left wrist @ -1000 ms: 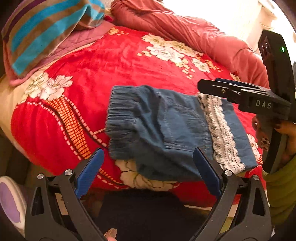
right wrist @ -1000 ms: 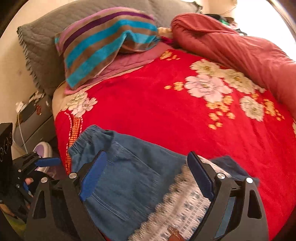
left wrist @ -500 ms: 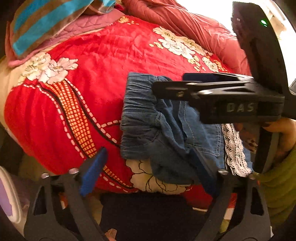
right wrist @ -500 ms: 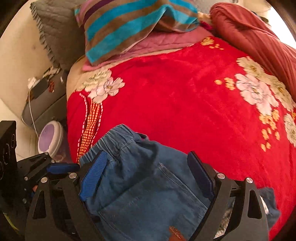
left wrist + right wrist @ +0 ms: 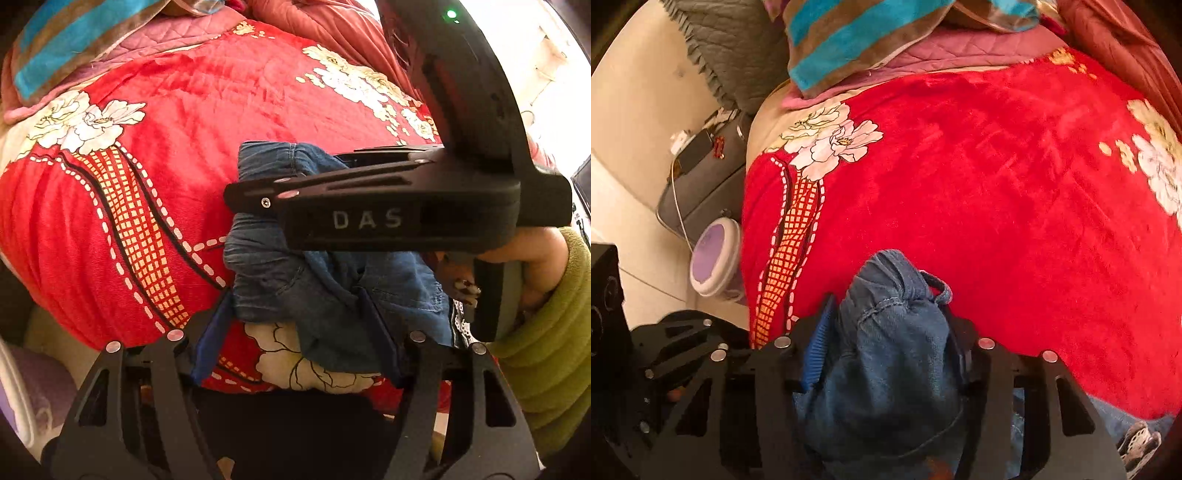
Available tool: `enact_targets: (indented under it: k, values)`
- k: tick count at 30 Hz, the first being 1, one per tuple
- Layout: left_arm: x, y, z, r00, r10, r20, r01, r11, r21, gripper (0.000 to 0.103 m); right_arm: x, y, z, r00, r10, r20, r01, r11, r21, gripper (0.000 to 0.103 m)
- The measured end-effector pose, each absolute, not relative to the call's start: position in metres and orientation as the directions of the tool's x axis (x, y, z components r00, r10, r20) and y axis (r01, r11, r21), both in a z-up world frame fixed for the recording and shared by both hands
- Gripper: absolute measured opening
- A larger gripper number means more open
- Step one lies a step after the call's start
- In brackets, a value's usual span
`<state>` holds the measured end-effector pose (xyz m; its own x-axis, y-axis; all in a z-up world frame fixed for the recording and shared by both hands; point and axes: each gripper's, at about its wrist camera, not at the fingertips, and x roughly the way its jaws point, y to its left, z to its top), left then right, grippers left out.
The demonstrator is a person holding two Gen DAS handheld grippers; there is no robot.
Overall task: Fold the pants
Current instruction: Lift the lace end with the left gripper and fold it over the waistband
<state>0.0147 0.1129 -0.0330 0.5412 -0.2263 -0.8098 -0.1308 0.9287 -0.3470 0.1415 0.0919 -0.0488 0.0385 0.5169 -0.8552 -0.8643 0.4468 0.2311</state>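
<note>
Folded blue denim pants [image 5: 295,280] with a white lace hem [image 5: 458,317] lie on the red floral blanket [image 5: 192,110] near the bed's front edge. My left gripper [image 5: 295,325] is partly closed around the near bunched edge of the pants, its blue pads touching the fabric. My right gripper [image 5: 886,339] is closed on the bunched waistband end of the pants [image 5: 894,332]. In the left wrist view the right gripper's black body [image 5: 399,206] crosses over the pants and hides their middle.
A striped pillow [image 5: 871,33] and grey quilted cushion [image 5: 731,44] lie at the head of the bed. A rolled red duvet [image 5: 332,40] lies along the far side. A grey box [image 5: 701,184] and a purple-lidded container [image 5: 714,254] stand on the floor beside the bed.
The right gripper moved left along the pants to the waistband and closed on it, bunching the fabric. The left gripper moved in and narrowed on the near edge.
</note>
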Motion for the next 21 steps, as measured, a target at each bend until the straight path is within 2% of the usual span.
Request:
enact_targets:
  k: [3, 6, 11, 16, 21]
  values:
    - [0.015, 0.113, -0.032, 0.541, -0.226, -0.810, -0.132, 0.928, -0.348, 0.060, 0.144, 0.084, -0.042, 0.025, 0.543, -0.840, -0.863, 0.436, 0.256, 0.031]
    - [0.014, 0.111, -0.027, 0.548, -0.223, -0.806, -0.134, 0.928, -0.348, 0.062, 0.146, 0.068, -0.032, 0.026, 0.581, -0.814, -0.854, 0.435, 0.284, 0.027]
    - [0.014, 0.108, -0.018, 0.561, -0.219, -0.799, -0.131, 0.929, -0.346, 0.070, 0.145, 0.038, -0.012, 0.017, 0.664, -0.748, -0.831, 0.426, 0.359, 0.027]
    - [0.015, 0.099, -0.007, 0.579, -0.226, -0.784, -0.116, 0.928, -0.354, 0.083, 0.146, 0.009, 0.007, 0.014, 0.728, -0.685, -0.807, 0.413, 0.422, 0.027]
    - [0.024, 0.082, -0.003, 0.573, -0.257, -0.778, -0.094, 0.923, -0.374, 0.089, 0.153, -0.031, 0.016, 0.035, 0.774, -0.632, -0.772, 0.422, 0.475, 0.027]
